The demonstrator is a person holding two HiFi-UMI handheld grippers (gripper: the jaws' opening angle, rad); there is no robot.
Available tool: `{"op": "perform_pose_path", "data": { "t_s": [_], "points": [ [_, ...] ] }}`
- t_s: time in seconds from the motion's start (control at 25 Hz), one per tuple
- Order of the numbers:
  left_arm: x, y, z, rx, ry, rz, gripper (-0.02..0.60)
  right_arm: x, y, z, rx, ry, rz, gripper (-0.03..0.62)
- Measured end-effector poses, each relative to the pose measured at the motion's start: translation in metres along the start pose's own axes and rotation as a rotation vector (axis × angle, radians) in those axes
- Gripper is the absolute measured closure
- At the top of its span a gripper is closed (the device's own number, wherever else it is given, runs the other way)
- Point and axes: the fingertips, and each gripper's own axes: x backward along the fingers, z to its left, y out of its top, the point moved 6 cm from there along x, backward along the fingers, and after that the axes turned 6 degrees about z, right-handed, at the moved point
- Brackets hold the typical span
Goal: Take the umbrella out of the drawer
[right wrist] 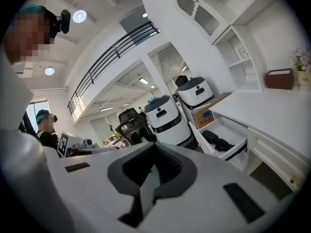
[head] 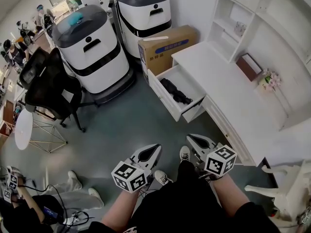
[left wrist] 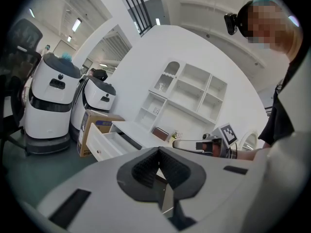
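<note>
A black folded umbrella (head: 176, 92) lies inside the open white drawer (head: 165, 101) of the desk, ahead of me. It also shows in the right gripper view as a dark bundle, the umbrella (right wrist: 218, 142) in the drawer (right wrist: 228, 152). The left gripper view shows the drawer (left wrist: 104, 144) from its side. My left gripper (head: 155, 149) and right gripper (head: 191, 138) hang side by side above the floor, short of the drawer, both pointing toward it. Each is shut with nothing between its pads: left gripper (left wrist: 158, 152), right gripper (right wrist: 154, 149).
The white desk (head: 233, 91) with shelves runs along the right. A cardboard box (head: 167, 45) stands beside the drawer, two white wheeled machines (head: 92, 47) (head: 143, 11) behind it. A black office chair (head: 48, 86) is at the left, a seated person (head: 29, 208) at the lower left.
</note>
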Motion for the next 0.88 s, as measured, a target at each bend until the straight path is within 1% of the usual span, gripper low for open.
{"op": "perform_pose_path", "data": {
  "t_s": [0.2,0.36,0.64,0.88],
  "points": [
    [-0.012,0.009,0.007,-0.007,0.008,0.006,0.577,-0.013,0.008,-0.016,-0.012,0.008,0.012,0.592],
    [-0.028,0.024,0.018,-0.016,0.026,0.001,0.577,-0.033,0.024,-0.032,-0.005,0.033,0.028,0.592],
    [-0.065,0.052,0.049,0.000,0.068,-0.012,0.577,-0.073,0.061,-0.071,0.001,0.068,0.056,0.592],
    [-0.104,0.068,0.072,-0.003,0.079,-0.010,0.577,-0.101,0.083,-0.110,-0.006,0.075,0.083,0.592]
  ]
}}
